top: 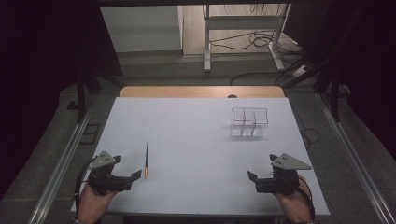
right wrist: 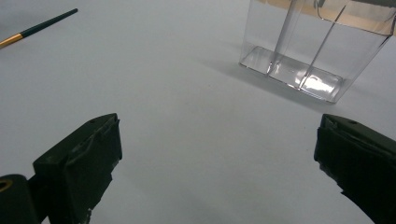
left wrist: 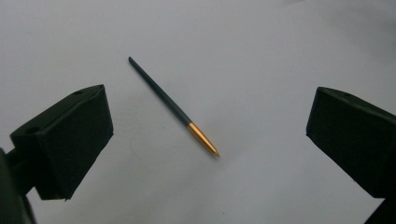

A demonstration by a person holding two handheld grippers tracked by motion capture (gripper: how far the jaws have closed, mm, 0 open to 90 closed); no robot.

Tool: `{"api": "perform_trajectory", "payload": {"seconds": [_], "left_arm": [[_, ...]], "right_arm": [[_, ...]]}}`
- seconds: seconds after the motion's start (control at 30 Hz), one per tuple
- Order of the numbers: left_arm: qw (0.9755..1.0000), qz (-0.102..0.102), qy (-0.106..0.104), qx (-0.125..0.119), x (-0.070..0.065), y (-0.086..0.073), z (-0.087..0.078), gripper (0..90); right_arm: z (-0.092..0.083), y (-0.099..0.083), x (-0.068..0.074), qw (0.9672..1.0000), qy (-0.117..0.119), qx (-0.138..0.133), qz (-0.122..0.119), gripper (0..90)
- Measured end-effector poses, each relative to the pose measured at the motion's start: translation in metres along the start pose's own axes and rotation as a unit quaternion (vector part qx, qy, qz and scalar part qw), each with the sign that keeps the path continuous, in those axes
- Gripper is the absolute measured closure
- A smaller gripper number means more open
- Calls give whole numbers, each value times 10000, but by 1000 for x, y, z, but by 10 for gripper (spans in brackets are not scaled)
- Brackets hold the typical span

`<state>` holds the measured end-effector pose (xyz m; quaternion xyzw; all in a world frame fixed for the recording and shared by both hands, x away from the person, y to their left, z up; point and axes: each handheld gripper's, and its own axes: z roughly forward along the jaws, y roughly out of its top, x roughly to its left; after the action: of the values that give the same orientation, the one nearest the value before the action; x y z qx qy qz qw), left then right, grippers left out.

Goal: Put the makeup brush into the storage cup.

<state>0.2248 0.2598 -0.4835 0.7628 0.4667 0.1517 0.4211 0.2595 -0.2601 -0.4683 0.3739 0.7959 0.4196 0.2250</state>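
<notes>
1. Left gripper [top: 122, 177]: jaws fully spread, holding nothing. The brush [top: 146, 160] lies flat on the white table [top: 187, 154] just beyond it.
2. Risk: the thin handle rolls or slips if the pads close off-centre.
3. Right gripper [top: 264, 179]: equally wide, empty.
4. Far right, the clear divided holder [top: 250, 122] looks light; a nudge may tip it.

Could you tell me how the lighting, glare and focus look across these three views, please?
High view: the white table is evenly lit, its surroundings nearly black, and the clear container shows faintly. Left gripper view: the dark pen with its gold tip is fairly sharp and casts hardly any shadow. Right gripper view: glare glints on the container's floor, and a soft shadow falls towards the camera.
</notes>
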Motion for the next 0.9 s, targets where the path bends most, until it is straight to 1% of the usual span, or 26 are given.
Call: {"api": "perform_trajectory", "payload": {"seconds": [0.2, 0.27, 0.4, 0.63, 0.7, 0.73, 0.9], "left_arm": [[10000, 3, -2, 59, 0, -2, -2, 10], [9999, 5, 73, 88, 0, -1, -3, 21], [9998, 14, 144, 170, -1, -1, -2, 42], [9996, 3, 193, 214, -1, -1, -2, 76], [9995, -10, 204, 234, 0, -1, -2, 80], [9995, -58, 206, 238, 1, -1, -2, 83], [9992, -134, 254, 291, 5, 0, -2, 108]], "right_arm": [[1, 1, 1, 10000, -9, 24, -41, 9], [2, 1, 1, 10000, 2, 39, -48, 9], [2, 1, 1, 10000, -1, 44, -66, 9], [2, 1, 2, 9999, -1, 56, -89, 9], [2, 2, 2, 9999, 0, 73, -110, 10], [2, 2, 2, 9999, 5, 76, -114, 10], [3, 2, 3, 9999, 20, 96, -114, 12]]}}
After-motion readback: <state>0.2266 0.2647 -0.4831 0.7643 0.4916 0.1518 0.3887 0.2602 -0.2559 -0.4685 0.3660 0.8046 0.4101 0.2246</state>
